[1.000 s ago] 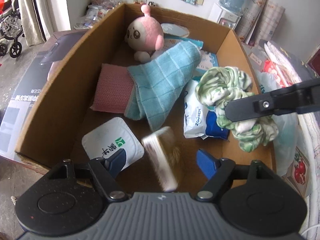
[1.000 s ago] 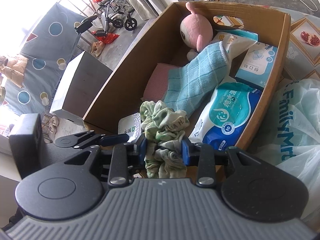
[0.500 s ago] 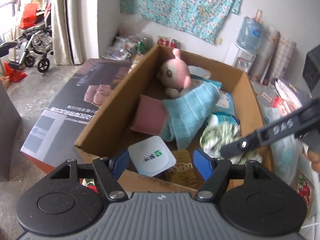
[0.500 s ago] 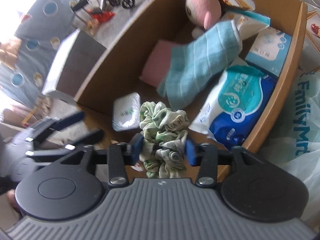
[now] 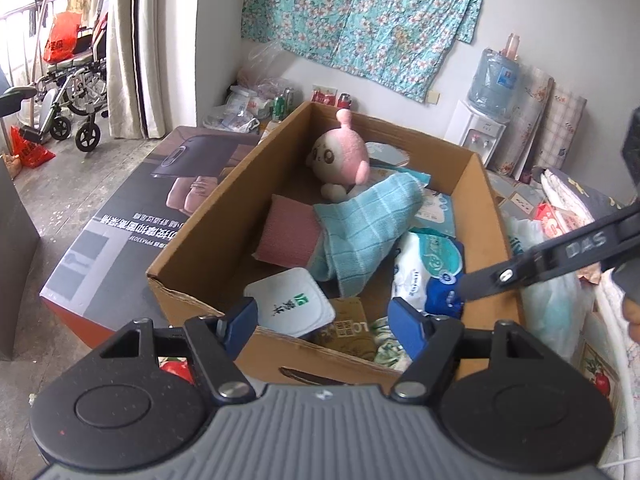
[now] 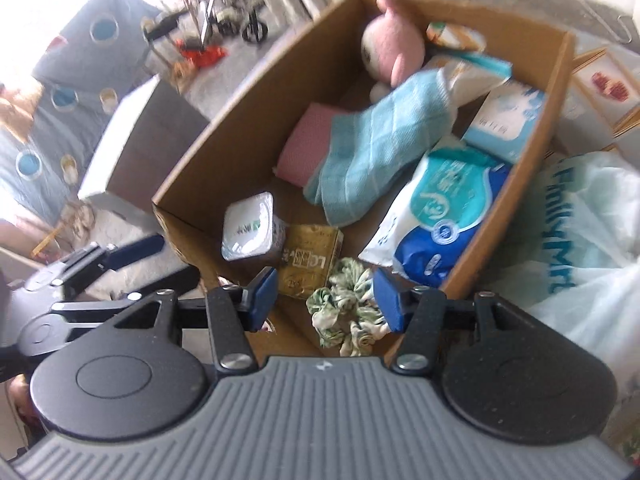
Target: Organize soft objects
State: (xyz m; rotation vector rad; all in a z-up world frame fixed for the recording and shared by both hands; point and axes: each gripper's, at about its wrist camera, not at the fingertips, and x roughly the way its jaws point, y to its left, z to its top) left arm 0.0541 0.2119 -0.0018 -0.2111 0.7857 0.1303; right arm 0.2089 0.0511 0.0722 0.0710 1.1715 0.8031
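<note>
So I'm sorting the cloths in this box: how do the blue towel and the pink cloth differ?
The blue towel is checked, rumpled and draped at a slant; the pink cloth is plain, folded into a neat pad. The blue towel lies over the pink cloth's edge and looks larger. Both lie in the cardboard box near the pink plush toy.

In the cardboard box (image 6: 248, 120), the scrunchie (image 6: 348, 304) is placed nearest, the plush toy (image 6: 394, 56) farthest, the towel (image 6: 376, 152) between.

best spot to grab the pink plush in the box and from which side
Grip the pink plush across its round head, coming from above. It sits upright in the cardboard box far corner, head exposed, while the blue towel lies against its lower body.
</note>
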